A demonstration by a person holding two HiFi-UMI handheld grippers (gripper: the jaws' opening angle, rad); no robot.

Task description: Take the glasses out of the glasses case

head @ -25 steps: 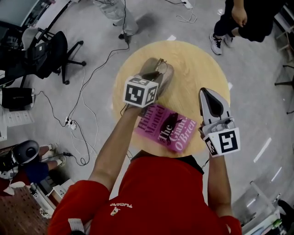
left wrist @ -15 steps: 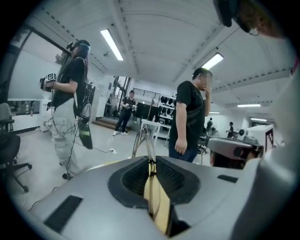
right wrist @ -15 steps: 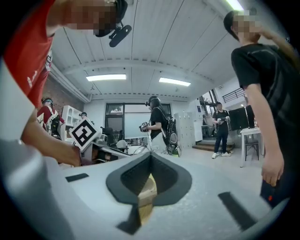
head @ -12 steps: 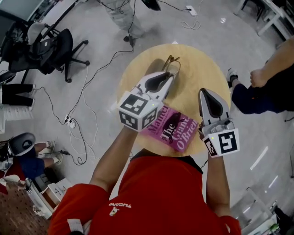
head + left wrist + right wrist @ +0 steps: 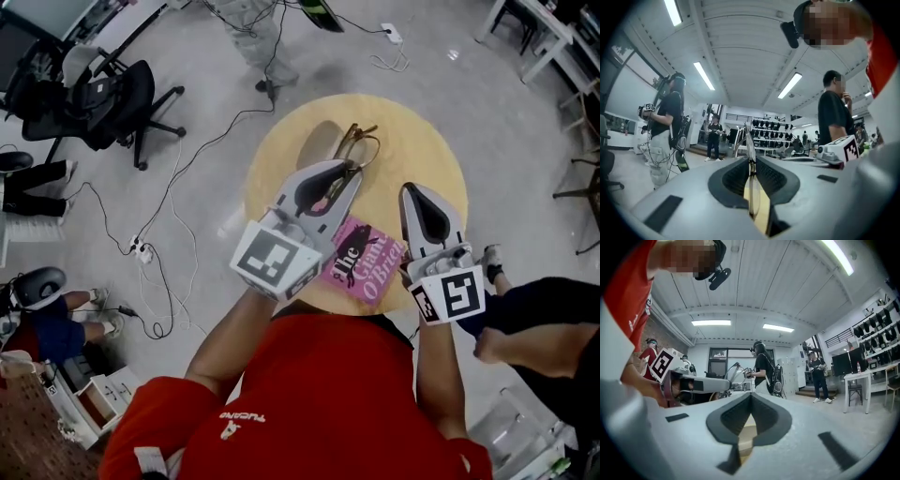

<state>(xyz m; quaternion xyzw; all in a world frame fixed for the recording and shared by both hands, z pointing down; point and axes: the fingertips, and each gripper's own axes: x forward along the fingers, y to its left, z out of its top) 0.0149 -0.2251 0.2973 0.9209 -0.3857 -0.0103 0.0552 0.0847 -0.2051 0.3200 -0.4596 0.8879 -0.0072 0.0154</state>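
Observation:
My left gripper (image 5: pixel 351 171) hangs raised over the round wooden table (image 5: pixel 422 141), shut on a pair of thin-framed glasses (image 5: pixel 356 142) that stick out past its tip. In the left gripper view the glasses (image 5: pixel 750 154) stand edge-on, pinched between the pads, one lens down in the gap. My right gripper (image 5: pixel 424 199) is at the right over the table's near edge, shut with nothing in it; its jaws meet at the tip (image 5: pixel 751 397). From the right gripper view I see the left gripper (image 5: pixel 696 384) and the glasses (image 5: pixel 732 373). I cannot make out the glasses case.
A pink paperback book (image 5: pixel 364 264) lies on the table's near side, partly under the left gripper. Cables (image 5: pixel 178 206) and an office chair (image 5: pixel 108 103) are on the floor at the left. People stand around; one passes at the lower right (image 5: pixel 544 328).
My left gripper has risen well above the table with the glasses in it and turned towards level. The right gripper rose slightly. A bystander has moved from the upper right to the lower right.

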